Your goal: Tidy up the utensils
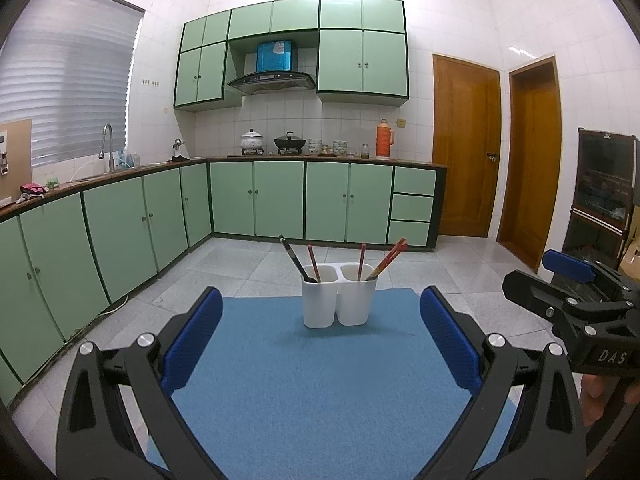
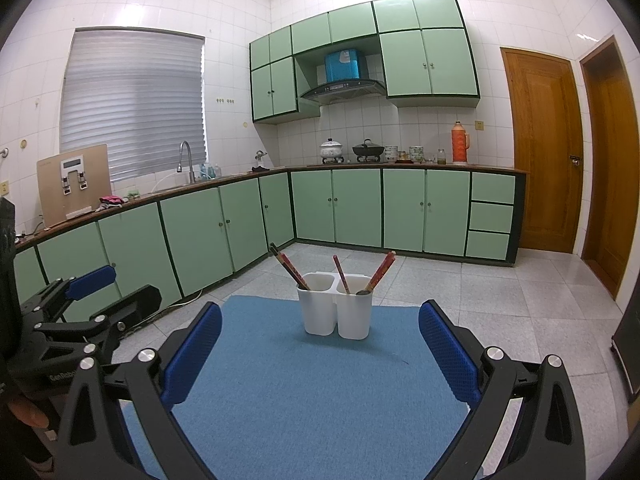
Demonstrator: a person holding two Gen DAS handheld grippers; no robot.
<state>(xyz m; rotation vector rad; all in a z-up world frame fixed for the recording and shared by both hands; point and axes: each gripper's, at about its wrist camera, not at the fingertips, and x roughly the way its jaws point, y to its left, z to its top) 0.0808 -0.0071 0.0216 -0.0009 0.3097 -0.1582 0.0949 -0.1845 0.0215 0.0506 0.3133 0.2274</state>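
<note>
Blue pads of the left gripper (image 1: pixel 320 336) stand wide apart and empty at the bottom of the left wrist view, released over a blue mat (image 1: pixel 320 380). Straight ahead of it, near the mat's far edge, stands a white two-cup holder (image 1: pixel 338 300). Its left cup holds a dark-handled utensil (image 1: pixel 294 258) and one red chopstick (image 1: pixel 313 262); its right cup holds more red chopsticks (image 1: pixel 386 260), leaning right. Bare mat lies between the pads and the holder. Off to the right the right gripper (image 1: pixel 576 280) hangs beside the mat, a hand (image 1: pixel 596 396) under it. Beyond the mat runs pale tiled floor (image 1: pixel 240 264), then green cabinets (image 1: pixel 256 200) along the left and far walls, and two wooden doors (image 1: pixel 464 144) to the right.

From the right wrist view, the right gripper (image 2: pixel 320 344) is likewise spread open with nothing between its pads, low over the mat (image 2: pixel 320 392). The holder (image 2: pixel 336 308) stands ahead of it, slightly left of centre, chopsticks (image 2: pixel 382 270) fanning from both cups. The left gripper (image 2: pixel 108 292) sits to the left, past the mat's edge, its pads apart. Open floor (image 2: pixel 500 304) spreads to the right of the mat up to the cabinets (image 2: pixel 404 208) and doors (image 2: pixel 544 148).
</note>
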